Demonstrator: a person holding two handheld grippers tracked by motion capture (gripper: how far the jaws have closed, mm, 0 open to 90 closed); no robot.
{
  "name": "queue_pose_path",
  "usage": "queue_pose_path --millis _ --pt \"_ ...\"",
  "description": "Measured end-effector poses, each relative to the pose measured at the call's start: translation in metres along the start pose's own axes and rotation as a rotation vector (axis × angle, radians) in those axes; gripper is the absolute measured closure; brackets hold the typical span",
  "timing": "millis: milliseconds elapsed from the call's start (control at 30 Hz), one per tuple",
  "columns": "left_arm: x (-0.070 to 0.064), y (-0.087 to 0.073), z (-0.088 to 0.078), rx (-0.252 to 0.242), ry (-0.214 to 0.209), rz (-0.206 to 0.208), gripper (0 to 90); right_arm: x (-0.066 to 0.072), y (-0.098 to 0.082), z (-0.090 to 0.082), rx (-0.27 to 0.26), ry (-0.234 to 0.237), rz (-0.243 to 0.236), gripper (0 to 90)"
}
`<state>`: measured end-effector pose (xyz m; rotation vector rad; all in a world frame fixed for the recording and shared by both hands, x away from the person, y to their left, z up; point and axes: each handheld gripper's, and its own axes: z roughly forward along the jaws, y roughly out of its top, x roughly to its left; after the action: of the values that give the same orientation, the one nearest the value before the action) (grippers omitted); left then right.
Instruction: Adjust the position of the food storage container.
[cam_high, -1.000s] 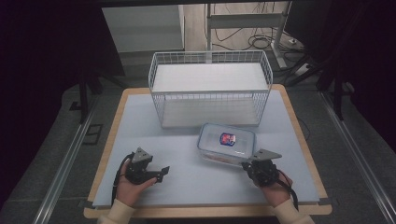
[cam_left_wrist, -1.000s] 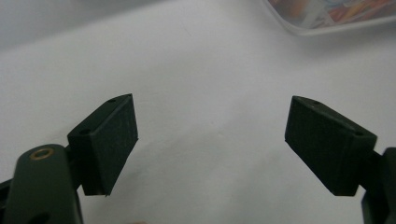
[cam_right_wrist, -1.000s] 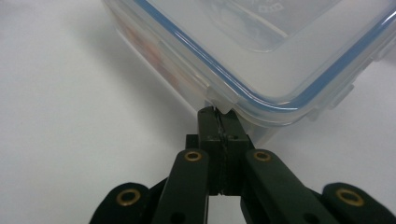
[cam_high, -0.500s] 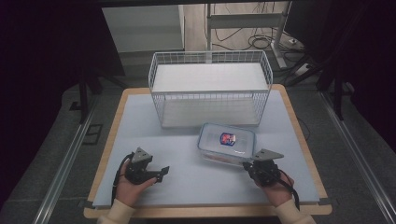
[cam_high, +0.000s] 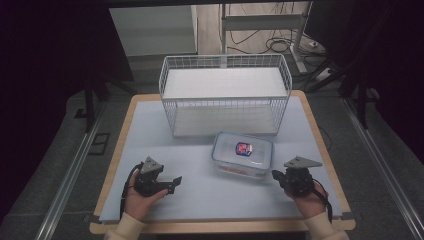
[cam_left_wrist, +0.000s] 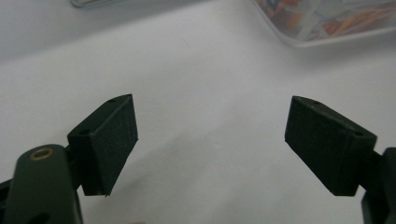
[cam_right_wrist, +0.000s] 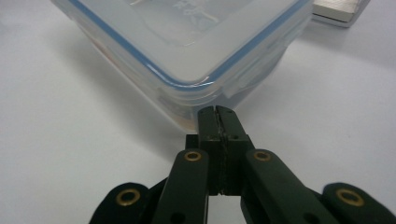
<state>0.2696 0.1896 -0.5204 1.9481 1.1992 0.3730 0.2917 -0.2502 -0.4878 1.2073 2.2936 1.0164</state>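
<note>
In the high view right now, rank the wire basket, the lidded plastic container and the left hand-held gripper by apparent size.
1. White wire basket, clearly largest.
2. Clear plastic container with blue-trimmed lid.
3. Left hand-held gripper, smallest, though it sits nearer the camera.

High view: table (cam_high: 200, 150) evenly lit from above, surroundings near black, slightly soft overall. Left gripper view bright, near-washed-out surface, container (cam_left_wrist: 327, 18) blurred at top edge. Right gripper view: glare on container lid (cam_right_wrist: 187, 37), soft shadow beneath, corners blurry.
</note>
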Motion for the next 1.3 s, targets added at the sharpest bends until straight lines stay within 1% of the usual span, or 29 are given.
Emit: queue_pose_path --millis 67,100,233,267,333,467,500,533,567,600,633,667,733,800,867,967,1033,1067,1100,1133,1167,1200,1233,1267,1300 --pt "-0.001 0.004 0.000 -0.008 -0.001 0.011 16.7 -0.003 0.001 0.000 0.000 -0.002 0.001 89.6" --pt "-0.003 0.006 0.000 -0.014 -0.005 0.008 16.7 -0.005 0.002 0.000 -0.002 -0.005 0.002 89.6" --pt "-0.006 0.016 0.002 -0.033 -0.025 0.016 16.7 -0.013 0.004 0.000 -0.011 0.006 0.029 89.4" --pt "-0.007 0.020 0.003 -0.039 -0.031 0.010 16.7 -0.016 0.005 0.000 -0.012 0.006 0.040 89.1" --pt "-0.006 0.022 0.004 -0.041 -0.035 0.010 16.8 -0.017 0.005 0.001 -0.011 0.005 0.043 89.0" --pt "-0.004 0.030 0.009 -0.054 -0.046 -0.019 17.9 -0.023 0.006 0.003 -0.009 -0.009 0.054 89.0" --pt "-0.004 0.032 0.010 -0.052 -0.039 -0.018 19.5 -0.024 0.007 0.003 -0.008 -0.013 0.056 89.0" --pt "-0.004 0.034 0.012 -0.053 -0.030 -0.020 24.2 -0.028 0.008 0.005 -0.009 -0.025 0.058 89.0" --pt "-0.003 0.036 0.014 -0.053 -0.026 -0.015 24.2 -0.028 0.008 0.005 -0.009 -0.025 0.058 89.0" --pt "-0.004 0.040 0.018 -0.051 -0.019 -0.013 27.5 -0.030 0.009 0.006 -0.007 -0.034 0.059 89.0" --pt "-0.004 0.040 0.018 -0.051 -0.019 -0.013 28.4 -0.031 0.010 0.007 -0.007 -0.043 0.057 89.0" --pt "-0.005 0.044 0.023 -0.049 -0.029 -0.018 28.9 -0.032 0.010 0.007 -0.006 -0.049 0.057 89.0" --pt "-0.006 0.044 0.026 -0.045 -0.037 -0.024 28.9 -0.033 0.010 0.008 -0.006 -0.054 0.055 89.0" --pt "-0.008 0.045 0.031 -0.028 -0.041 -0.017 27.7 -0.037 0.013 0.006 -0.015 -0.066 0.059 89.0" --pt "-0.009 0.045 0.031 -0.027 -0.045 -0.019 27.2 -0.039 0.015 0.005 -0.019 -0.069 0.061 89.0" --pt "-0.009 0.046 0.031 -0.029 -0.055 -0.025 25.5 -0.043 0.016 0.005 -0.024 -0.067 0.077 88.9" --pt "-0.007 0.047 0.031 -0.035 -0.068 -0.040 24.8 -0.044 0.014 0.006 -0.019 -0.063 0.082 87.6" --pt "-0.005 0.047 0.034 -0.030 -0.084 -0.056 23.9 -0.046 0.013 0.007 -0.014 -0.039 0.096 82.4" --pt "-0.005 0.047 0.034 -0.030 -0.084 -0.056 23.3 -0.046 0.013 0.007 -0.014 -0.039 0.096 82.4" --pt "-0.003 0.048 0.036 -0.027 -0.093 -0.066 23.3 -0.047 0.013 0.008 -0.011 -0.027 0.100 77.4" --pt "-0.003 0.048 0.037 -0.023 -0.105 -0.078 22.5 -0.048 0.013 0.009 -0.014 -0.026 0.105 72.8" --pt "-0.002 0.049 0.039 -0.017 -0.111 -0.076 21.2 -0.050 0.012 0.010 -0.012 -0.015 0.114 65.1" --pt "-0.002 0.050 0.040 -0.013 -0.114 -0.074 21.2 -0.050 0.012 0.010 -0.012 -0.015 0.114 65.1" --pt "-0.001 0.052 0.040 -0.013 -0.116 -0.073 20.8 -0.050 0.013 0.010 -0.016 -0.014 0.122 58.5" --pt "-0.001 0.053 0.040 -0.012 -0.122 -0.075 20.1 -0.051 0.013 0.009 -0.026 -0.023 0.133 54.0"
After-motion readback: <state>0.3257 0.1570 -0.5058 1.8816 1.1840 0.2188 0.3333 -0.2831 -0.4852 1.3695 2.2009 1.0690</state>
